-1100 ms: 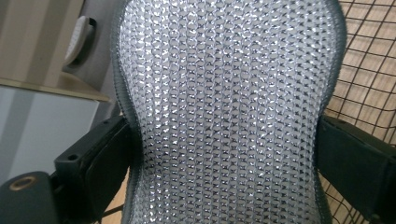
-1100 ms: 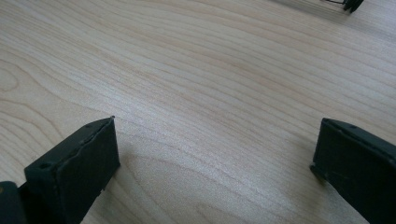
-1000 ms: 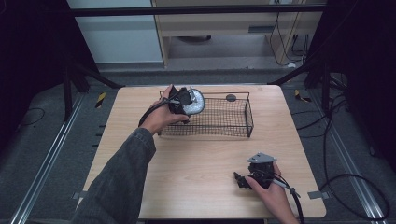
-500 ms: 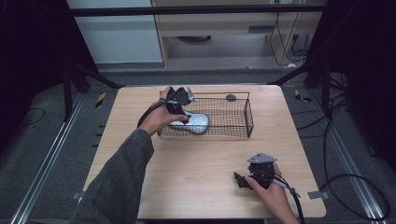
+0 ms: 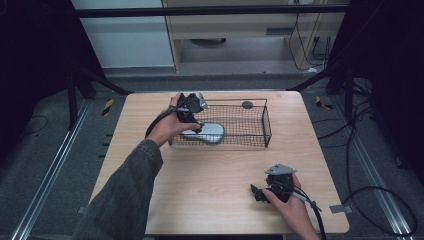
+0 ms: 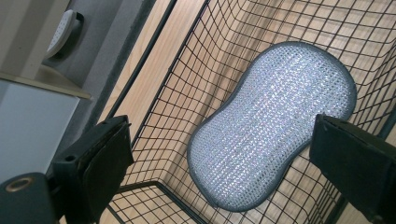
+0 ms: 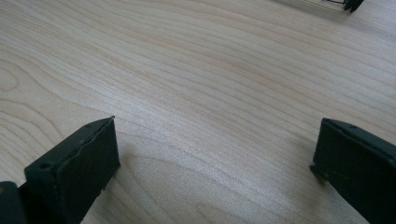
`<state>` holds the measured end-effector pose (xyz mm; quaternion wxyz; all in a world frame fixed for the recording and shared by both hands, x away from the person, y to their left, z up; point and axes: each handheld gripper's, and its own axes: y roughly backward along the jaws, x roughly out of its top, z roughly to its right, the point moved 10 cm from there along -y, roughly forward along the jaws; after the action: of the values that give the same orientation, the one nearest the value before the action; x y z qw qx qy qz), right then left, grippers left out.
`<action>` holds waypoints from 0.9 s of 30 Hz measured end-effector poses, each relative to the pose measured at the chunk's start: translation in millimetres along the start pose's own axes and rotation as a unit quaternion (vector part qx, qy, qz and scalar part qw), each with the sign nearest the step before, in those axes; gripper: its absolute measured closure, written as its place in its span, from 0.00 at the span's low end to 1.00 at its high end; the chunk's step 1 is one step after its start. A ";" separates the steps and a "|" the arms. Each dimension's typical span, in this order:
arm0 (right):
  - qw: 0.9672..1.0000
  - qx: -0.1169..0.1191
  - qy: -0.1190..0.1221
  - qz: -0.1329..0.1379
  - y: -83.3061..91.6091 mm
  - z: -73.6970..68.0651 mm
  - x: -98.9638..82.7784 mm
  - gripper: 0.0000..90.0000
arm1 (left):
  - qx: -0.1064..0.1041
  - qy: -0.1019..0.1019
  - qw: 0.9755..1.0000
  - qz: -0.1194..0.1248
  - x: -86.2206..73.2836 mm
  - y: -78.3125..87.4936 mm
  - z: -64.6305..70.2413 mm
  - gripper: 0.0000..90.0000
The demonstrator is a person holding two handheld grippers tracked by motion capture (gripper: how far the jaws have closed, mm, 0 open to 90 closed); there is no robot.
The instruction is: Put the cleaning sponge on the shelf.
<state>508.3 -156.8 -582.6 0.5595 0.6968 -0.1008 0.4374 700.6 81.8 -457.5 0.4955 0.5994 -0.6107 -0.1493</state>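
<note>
Right tongs rest on the counter near its front right corner, jaws wide apart with bare wood between them. Farther back, a wire basket stands near the far edge. A silvery scrub pad lies flat in its left end. Left tongs hover just above the pad, released, jaws having just narrowed without touching it.

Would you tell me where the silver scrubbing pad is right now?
In the high view, the silver scrubbing pad lies flat inside the wire basket at its left end, just below the open left gripper.
</note>
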 end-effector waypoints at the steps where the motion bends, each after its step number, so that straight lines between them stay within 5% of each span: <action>1: 1.000 -0.001 0.001 0.000 0.0 0.2 -0.1 0.01 | 0.000 0.001 1.000 0.001 -0.1 0.5 0.3 0.06; 11: 1.000 -0.001 0.001 -0.001 0.1 0.3 -0.3 0.01 | -0.008 0.009 1.000 0.012 0.5 5.8 5.9 0.05; 27: 1.000 0.000 -0.001 -0.001 0.0 -0.2 -0.2 0.01 | -0.025 0.035 0.998 0.042 0.0 27.2 33.8 0.04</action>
<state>508.0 -156.7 -582.8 0.5596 0.6974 -0.1007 0.4363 658.2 74.3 -452.2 0.5372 0.5657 -0.6136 -0.1225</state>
